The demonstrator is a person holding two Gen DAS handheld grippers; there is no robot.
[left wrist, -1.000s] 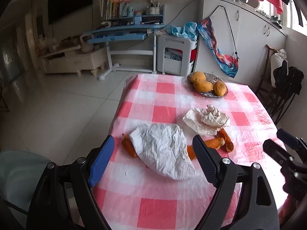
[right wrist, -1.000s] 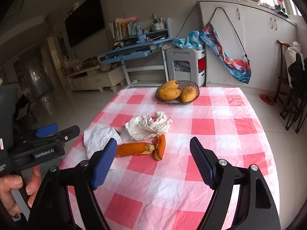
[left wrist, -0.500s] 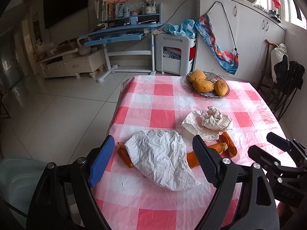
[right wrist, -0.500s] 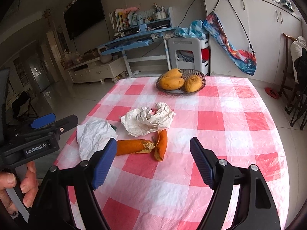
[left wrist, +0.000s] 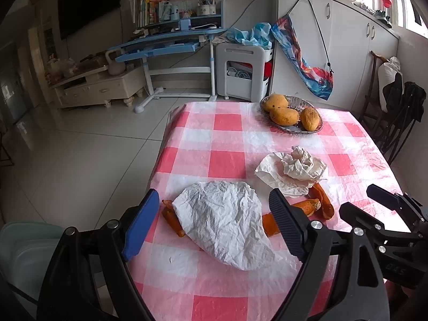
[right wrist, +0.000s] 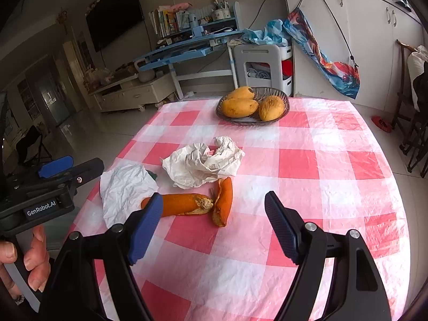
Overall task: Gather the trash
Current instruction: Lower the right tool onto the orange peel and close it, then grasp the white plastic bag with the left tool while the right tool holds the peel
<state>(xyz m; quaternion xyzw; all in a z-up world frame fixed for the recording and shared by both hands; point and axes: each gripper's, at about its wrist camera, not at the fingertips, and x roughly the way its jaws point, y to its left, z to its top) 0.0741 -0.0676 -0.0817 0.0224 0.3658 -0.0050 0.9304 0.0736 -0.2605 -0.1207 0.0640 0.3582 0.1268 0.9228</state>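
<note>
Nearest my side of the checked tablecloth [left wrist: 224, 144] lies a flat crumpled paper sheet [left wrist: 222, 219], half covering an orange peel strip [left wrist: 172, 218]. Just beyond it, two more peel pieces [right wrist: 187, 203] meet end to end, touching a wadded paper wrapper [right wrist: 203, 160]. At the far edge sits a wire basket [right wrist: 272, 121] of mangoes [right wrist: 238, 107]. I see my left gripper [left wrist: 214, 222] and right gripper [right wrist: 214, 230] both spread wide, empty, hovering above the trash.
</note>
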